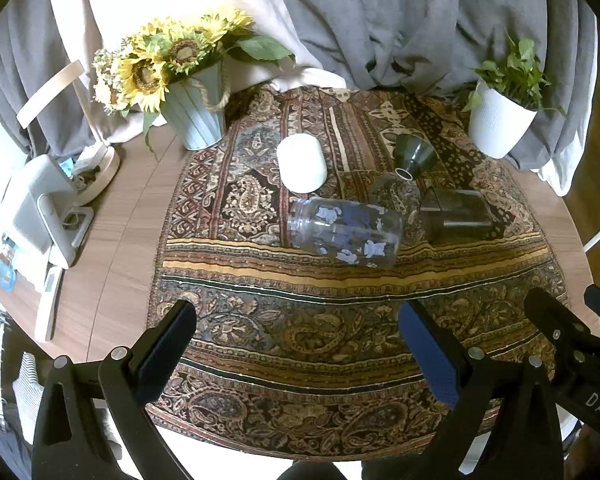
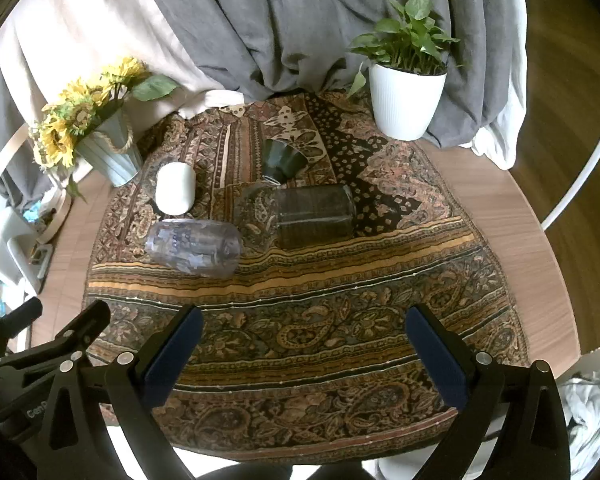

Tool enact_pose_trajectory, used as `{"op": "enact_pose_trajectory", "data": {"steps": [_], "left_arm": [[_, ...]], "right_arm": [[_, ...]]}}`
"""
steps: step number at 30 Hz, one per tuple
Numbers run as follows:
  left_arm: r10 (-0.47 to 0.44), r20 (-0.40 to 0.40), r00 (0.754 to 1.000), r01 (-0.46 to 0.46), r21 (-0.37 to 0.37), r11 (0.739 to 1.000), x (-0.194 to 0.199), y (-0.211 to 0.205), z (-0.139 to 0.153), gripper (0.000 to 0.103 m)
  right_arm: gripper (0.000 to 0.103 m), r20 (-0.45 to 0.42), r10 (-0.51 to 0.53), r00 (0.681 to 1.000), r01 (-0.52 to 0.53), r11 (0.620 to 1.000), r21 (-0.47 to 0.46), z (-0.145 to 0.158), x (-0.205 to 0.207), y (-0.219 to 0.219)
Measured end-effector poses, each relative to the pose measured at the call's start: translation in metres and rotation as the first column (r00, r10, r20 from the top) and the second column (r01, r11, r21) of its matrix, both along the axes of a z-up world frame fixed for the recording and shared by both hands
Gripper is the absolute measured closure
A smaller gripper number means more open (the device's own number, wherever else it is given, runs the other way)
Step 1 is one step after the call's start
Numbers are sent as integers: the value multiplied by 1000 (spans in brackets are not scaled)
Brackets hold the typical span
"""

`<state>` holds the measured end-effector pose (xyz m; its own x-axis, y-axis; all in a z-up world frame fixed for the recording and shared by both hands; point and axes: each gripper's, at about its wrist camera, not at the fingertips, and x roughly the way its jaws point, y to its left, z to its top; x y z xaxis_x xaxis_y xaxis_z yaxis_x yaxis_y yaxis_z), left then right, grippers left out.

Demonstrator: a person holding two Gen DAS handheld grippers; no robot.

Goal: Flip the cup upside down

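Clear cup at frame centre lies sideways, long axis left–right, mouth left; left gripper and right gripper fingers spread, empty.

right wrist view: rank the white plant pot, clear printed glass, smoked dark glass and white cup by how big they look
1. white plant pot, looks largest though farthest
2. clear printed glass and smoked dark glass, both lying on their sides, too alike to rank
3. white cup, smallest
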<state>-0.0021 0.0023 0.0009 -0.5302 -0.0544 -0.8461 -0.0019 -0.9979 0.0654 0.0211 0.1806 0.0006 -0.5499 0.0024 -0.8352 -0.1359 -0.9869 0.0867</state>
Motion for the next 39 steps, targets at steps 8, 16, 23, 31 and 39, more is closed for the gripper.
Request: {"op": "enact_pose_trajectory", "data": {"steps": [8, 16, 23, 31, 39], "left_arm": [[-3, 0, 1000, 3, 2, 1000, -2, 0, 0, 0], [-3, 2, 1000, 3, 3, 1000, -3, 0, 1, 0], [-1, 3, 1000, 1, 1, 1000, -4, 0, 1, 0], [-3, 6, 1000, 3, 1, 1000, -5, 0, 1, 0], [6, 12, 1000, -6, 1, 1000, -7, 1, -3, 0]], "right_arm": [[1, -2, 3, 1000, -3, 1000, 5, 1, -1, -1], [1, -4, 3, 1000, -3, 1000, 5, 1, -3, -1], [1, -3, 4, 1000, -4, 1000, 7, 1, -4, -1], [1, -2, 6, 1000, -6, 1000, 6, 1, -4, 0], [1, -1, 12, 1000, -12, 1000, 9, -1, -6, 0]]}}
